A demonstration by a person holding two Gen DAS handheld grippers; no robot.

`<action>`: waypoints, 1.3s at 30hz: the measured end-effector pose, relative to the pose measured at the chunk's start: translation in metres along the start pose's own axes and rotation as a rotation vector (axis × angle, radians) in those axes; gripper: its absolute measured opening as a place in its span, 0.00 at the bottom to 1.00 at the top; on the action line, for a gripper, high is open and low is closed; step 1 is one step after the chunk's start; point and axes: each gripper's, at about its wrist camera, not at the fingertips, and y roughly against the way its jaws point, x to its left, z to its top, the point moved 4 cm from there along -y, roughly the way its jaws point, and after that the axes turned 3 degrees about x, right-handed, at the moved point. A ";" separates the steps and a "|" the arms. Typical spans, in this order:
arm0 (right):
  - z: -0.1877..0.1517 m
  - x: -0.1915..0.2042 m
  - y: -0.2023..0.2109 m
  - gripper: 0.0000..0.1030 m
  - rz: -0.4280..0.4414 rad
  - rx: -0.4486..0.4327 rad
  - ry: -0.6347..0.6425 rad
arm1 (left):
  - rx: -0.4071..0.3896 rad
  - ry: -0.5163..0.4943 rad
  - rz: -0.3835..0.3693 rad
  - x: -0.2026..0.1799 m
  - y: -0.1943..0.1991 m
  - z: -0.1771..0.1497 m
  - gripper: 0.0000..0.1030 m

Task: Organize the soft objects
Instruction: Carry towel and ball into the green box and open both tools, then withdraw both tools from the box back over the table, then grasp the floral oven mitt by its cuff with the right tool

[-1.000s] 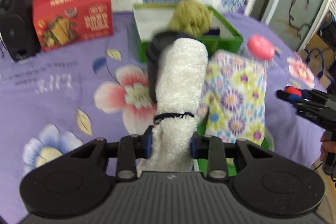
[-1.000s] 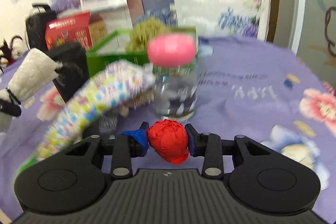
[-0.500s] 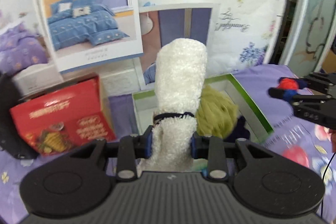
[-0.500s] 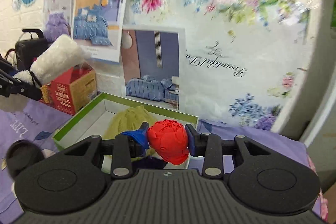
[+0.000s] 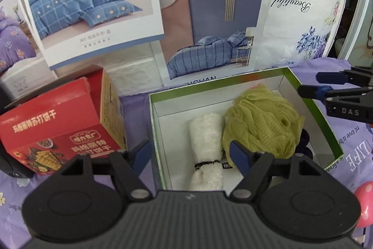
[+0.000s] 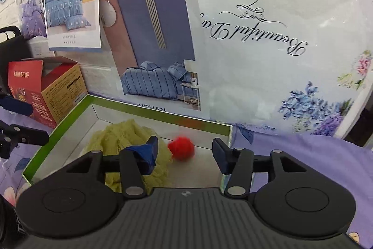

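The right gripper (image 6: pixel 185 151) is positioned over a green-rimmed box (image 6: pixel 58 130) with a white interior. Its jaws are opening; neither pad presses on anything. A red ball (image 6: pixel 181 148), blurred, is inside the box between and beyond the fingertips, apart from both pads. A yellow-green mesh sponge (image 6: pixel 121 134) lies in the box, just left of the ball and partly behind the left finger. The left gripper (image 6: pixel 16 118) enters at the left edge. A red carton (image 6: pixel 30 88) stands behind the box's left corner. The box rests on a purple floral cloth (image 6: pixel 291 146)
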 end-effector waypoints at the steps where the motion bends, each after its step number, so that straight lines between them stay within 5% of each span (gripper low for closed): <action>1: -0.002 -0.002 0.006 0.37 -0.005 -0.004 0.001 | -0.007 -0.001 0.000 0.000 0.006 -0.003 0.74; 5: -0.021 -0.004 0.054 0.38 -0.016 -0.050 -0.021 | -0.071 -0.030 0.008 -0.006 0.044 -0.023 0.79; 7: -0.038 -0.006 0.086 0.39 -0.020 -0.083 -0.047 | -0.111 -0.045 0.012 -0.010 0.068 -0.040 0.92; 13: -0.106 0.004 0.161 0.41 0.008 -0.120 -0.135 | -0.185 -0.099 0.014 -0.024 0.130 -0.105 0.92; 17: -0.160 0.033 0.178 0.42 0.027 -0.064 -0.183 | -0.151 -0.100 -0.014 -0.032 0.147 -0.158 0.92; 21: -0.203 0.065 0.177 0.43 0.135 0.009 -0.276 | -0.081 -0.078 -0.016 -0.037 0.143 -0.213 0.92; 27: -0.210 0.103 0.160 0.44 0.277 0.039 -0.395 | 0.011 -0.028 0.013 -0.029 0.133 -0.275 0.92; 31: -0.199 0.123 0.156 0.44 0.201 0.024 -0.331 | 0.020 -0.004 0.026 -0.017 0.131 -0.288 0.92; 36: -0.198 0.145 0.175 0.45 -0.050 -0.058 -0.262 | 0.000 0.026 0.003 -0.004 0.125 -0.295 0.92; 39: -0.193 0.172 0.172 0.46 -0.119 -0.061 -0.150 | -0.007 0.031 -0.016 0.003 0.122 -0.300 0.92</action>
